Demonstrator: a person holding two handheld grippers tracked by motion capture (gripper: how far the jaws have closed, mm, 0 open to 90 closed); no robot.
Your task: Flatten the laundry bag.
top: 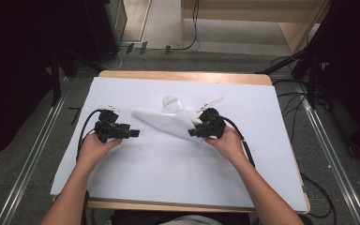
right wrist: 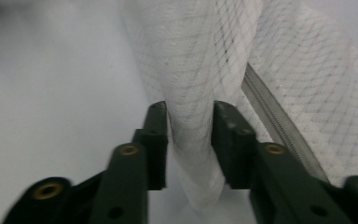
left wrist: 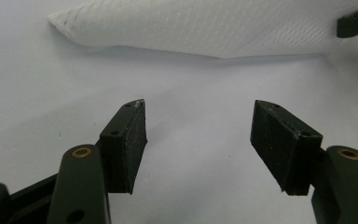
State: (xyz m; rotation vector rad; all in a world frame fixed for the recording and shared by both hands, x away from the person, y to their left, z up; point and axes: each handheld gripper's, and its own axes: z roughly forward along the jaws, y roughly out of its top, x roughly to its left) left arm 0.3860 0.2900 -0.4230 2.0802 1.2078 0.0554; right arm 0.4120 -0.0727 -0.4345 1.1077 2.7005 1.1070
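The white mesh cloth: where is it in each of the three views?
High view: white mesh cloth at table centre, between the grippers.
Left gripper view: along the top edge, beyond the open jaws.
Right gripper view: fold between the jaws.
Shared landmark: white table cover.

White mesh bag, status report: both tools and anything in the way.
Left tool open, nothing between its jaws, short of the white mesh bag. Right tool straddles a bunched fold of it, jaws parted. Table sheet bare around.

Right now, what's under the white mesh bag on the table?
Under the white mesh bag lies the white table cover; in the left gripper view its lifted edge casts a shadow there. Whatever lies beneath its crumpled middle is covered. A fold sits between the right gripper jaws.
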